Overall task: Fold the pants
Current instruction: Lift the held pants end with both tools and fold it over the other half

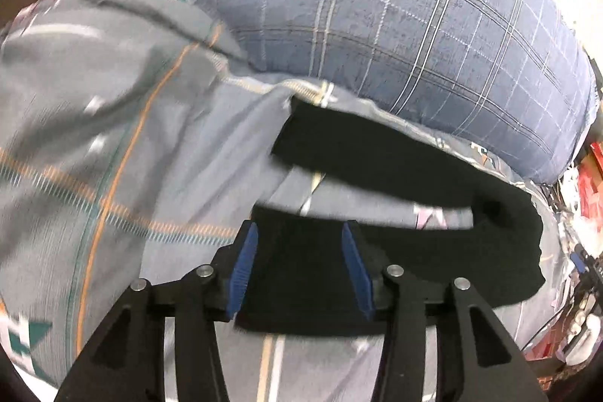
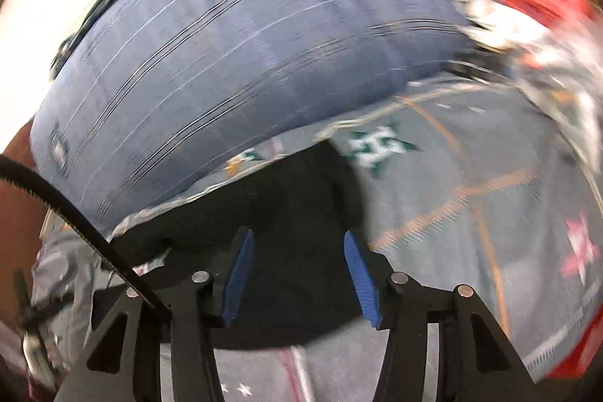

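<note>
Blue pads (image 1: 241, 274) of the left tongs (image 1: 299, 272) stand about half apart, nearest the lens, with black cloth lying in the gap beneath them. Neither pad presses on it; the pants (image 1: 377, 153) look loose under the jaws, not pinched. Left of these tongs spreads the grey patterned sheet (image 1: 113, 138). Ahead of them the pants run as two dark bands, one just beyond the tips and one further on, joined in a bend off to the right, so the garment already looks doubled over. Beyond that rises the blue checked pillow (image 1: 377, 6), its lower edge just behind the far band.

Over at the right tongs (image 2: 299, 275), the view is smeared by motion. Their jaws also stand roughly half apart with dark cloth (image 2: 264, 198) below and ahead of them, and no pinch can be made out; nothing seems held. Left of these tongs a black toothed strap (image 2: 75, 217) crosses the frame. Ahead sits the pillow (image 2: 245, 44), and to the right the sheet (image 2: 471, 194) continues.

As a judgement: the pants are light, soft and limp, will sag and crease rather than hold shape, and may slide on the smooth sheet. Best hold seems the free edge of the nearest band, one tong near each end, pinching both layers together.
</note>
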Available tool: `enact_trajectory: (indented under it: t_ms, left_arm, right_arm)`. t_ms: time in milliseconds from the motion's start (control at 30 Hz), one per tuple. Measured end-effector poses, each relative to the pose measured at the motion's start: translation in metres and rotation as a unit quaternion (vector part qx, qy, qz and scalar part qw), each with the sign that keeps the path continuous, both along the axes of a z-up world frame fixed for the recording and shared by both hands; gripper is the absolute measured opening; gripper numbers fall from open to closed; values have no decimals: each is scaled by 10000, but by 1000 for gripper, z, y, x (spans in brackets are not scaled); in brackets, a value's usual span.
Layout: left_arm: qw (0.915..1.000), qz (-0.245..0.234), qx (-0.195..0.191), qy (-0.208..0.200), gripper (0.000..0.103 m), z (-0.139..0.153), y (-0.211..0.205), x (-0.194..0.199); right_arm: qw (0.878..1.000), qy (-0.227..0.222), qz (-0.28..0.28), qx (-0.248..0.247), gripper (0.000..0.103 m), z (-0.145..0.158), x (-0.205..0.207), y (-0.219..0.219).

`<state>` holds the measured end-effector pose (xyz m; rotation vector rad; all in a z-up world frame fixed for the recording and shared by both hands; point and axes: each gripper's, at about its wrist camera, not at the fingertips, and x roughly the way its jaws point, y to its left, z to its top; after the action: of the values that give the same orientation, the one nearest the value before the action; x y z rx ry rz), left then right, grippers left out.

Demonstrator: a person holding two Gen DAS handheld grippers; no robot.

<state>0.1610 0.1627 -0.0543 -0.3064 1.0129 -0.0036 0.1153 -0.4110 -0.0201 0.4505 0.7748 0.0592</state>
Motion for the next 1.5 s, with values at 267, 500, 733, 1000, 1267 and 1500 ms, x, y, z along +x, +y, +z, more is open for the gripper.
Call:
enact_trajectory:
  t_ms: [267, 500, 733, 1000, 1267, 1500]
  left_arm:
    - [9992, -280, 65, 266, 50, -31, -12, 85]
    - [9990, -265, -56, 354, 50, -60, 7, 146]
    - [9983, -300, 23, 502, 57, -81, 16, 182]
    - [9896, -1159, 716, 453, 10, -81, -38, 185]
    - [9937, -963, 551, -140, 10, -40, -35, 163]
    - [9888, -992, 736, -837, 10, 11, -30, 112]
  right_arm:
    - [9897, 673, 1185, -445, 55, -23, 120, 37]
    - [9691, 1246, 1621, -1381, 64, -53, 202, 53]
    - [9646, 1571, 1410, -1579, 75, -81, 229, 43]
    - [9742, 1594, 1041, -1214, 21, -92, 237, 32]
    - [9883, 1112, 665, -801, 11, -49, 213, 20]
    - [9938, 719, 566, -639, 10, -5, 173, 22]
